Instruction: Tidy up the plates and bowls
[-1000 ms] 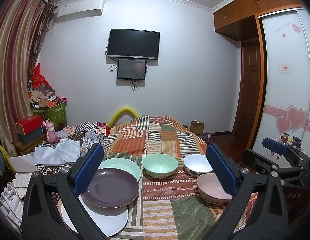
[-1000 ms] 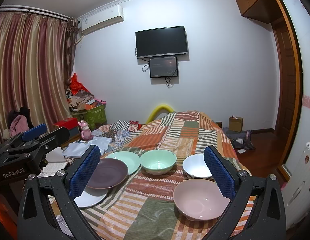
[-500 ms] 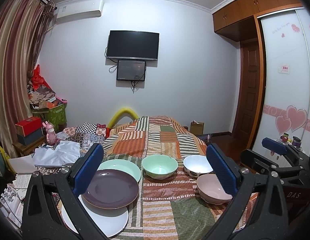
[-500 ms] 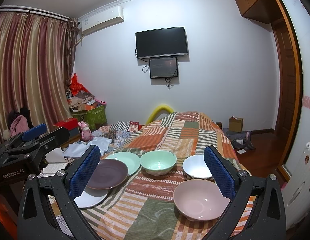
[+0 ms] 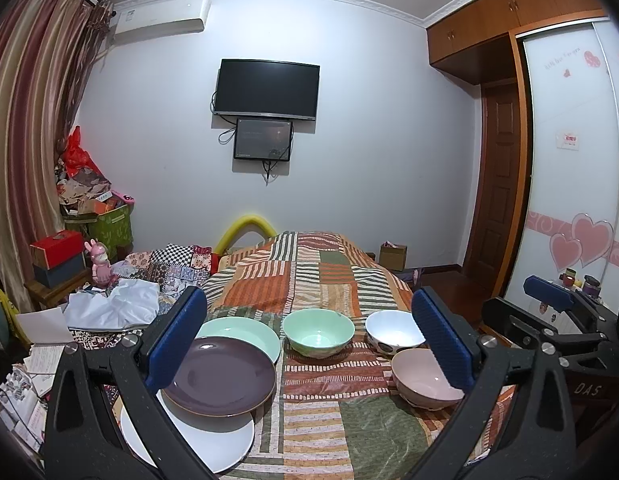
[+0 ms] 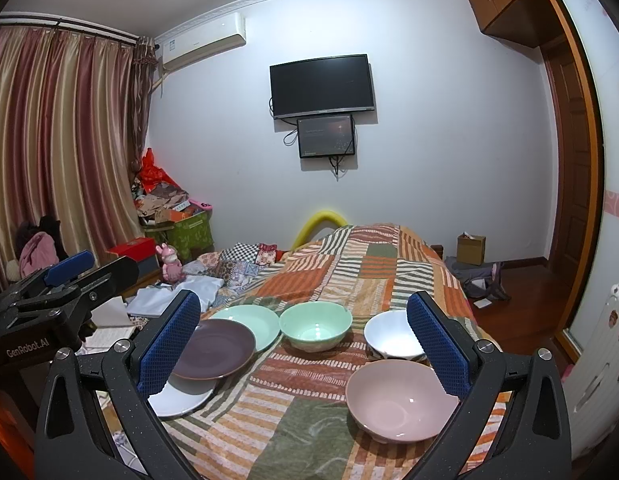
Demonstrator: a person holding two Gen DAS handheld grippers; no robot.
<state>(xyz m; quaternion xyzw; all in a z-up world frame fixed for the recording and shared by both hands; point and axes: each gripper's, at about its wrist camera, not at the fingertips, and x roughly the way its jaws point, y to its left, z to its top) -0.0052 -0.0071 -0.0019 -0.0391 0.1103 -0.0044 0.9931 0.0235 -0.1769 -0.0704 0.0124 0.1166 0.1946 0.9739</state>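
- On the patchwork bed [image 6: 373,276], nothing has shifted this past second: our left gripper [image 5: 309,344] and right gripper [image 6: 305,344] still hover, jaws spread and empty.
- Purple plate [image 5: 225,376] overlaps the white plate [image 5: 205,440] and green plate [image 5: 245,332]; pink bowl [image 6: 397,396] lies nearest, so sorting hasn't begun.

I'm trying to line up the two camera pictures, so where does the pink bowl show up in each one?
Left wrist view: the pink bowl sits lower right, partly behind the claw's right finger.
Right wrist view: the pink bowl sits lower right of centre, nearest the camera.
Shared landmark: the white bowl stands just behind it in both.
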